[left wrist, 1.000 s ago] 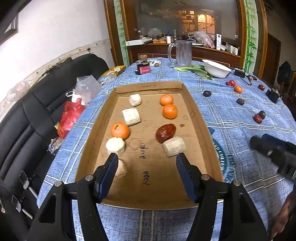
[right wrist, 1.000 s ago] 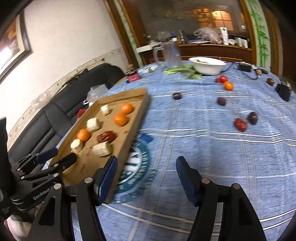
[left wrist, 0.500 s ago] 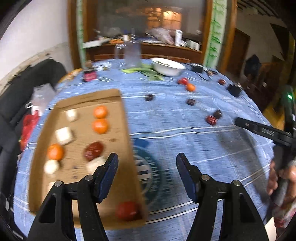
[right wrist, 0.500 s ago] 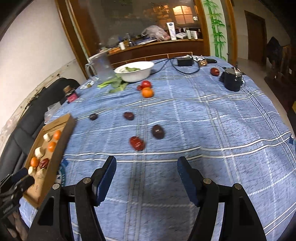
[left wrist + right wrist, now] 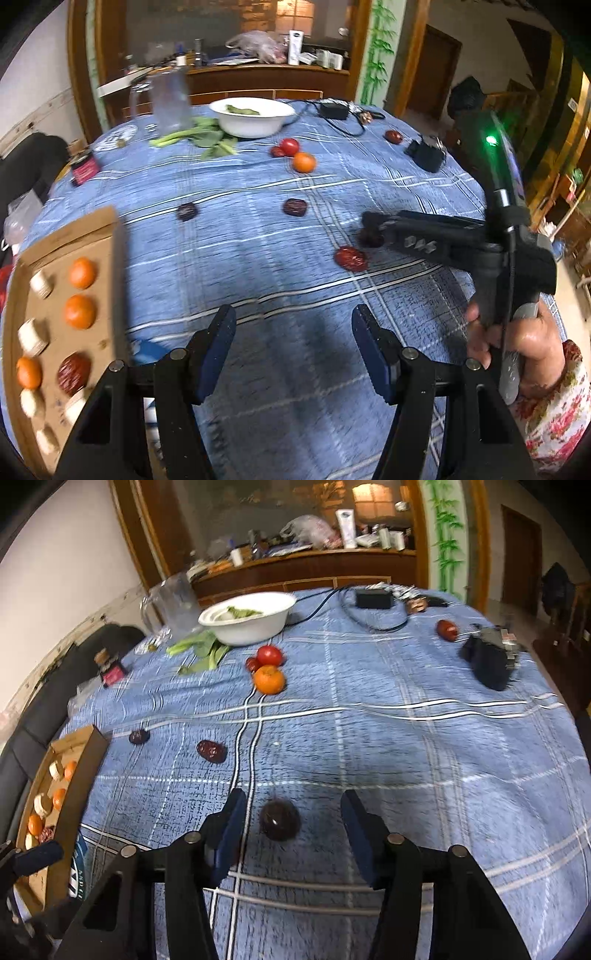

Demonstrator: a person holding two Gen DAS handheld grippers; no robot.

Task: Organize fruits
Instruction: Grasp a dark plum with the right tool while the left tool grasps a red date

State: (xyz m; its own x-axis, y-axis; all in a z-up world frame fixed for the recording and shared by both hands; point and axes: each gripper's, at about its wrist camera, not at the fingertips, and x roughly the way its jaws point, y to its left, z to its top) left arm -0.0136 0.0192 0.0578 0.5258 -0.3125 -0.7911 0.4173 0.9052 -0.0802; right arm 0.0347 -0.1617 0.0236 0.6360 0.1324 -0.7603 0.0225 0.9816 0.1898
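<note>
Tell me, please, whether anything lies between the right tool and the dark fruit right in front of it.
Nothing visible does. The dark fruit sits on the tablecloth between the right tool's fingers, whose jaws have just been closing but do not yet touch it. The other fruits lie farther off.

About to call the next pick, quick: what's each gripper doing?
Left gripper: open, empty, above bare tablecloth.
Right gripper: open, jaws just been closing around a dark jujube, pads not yet on it.
</note>
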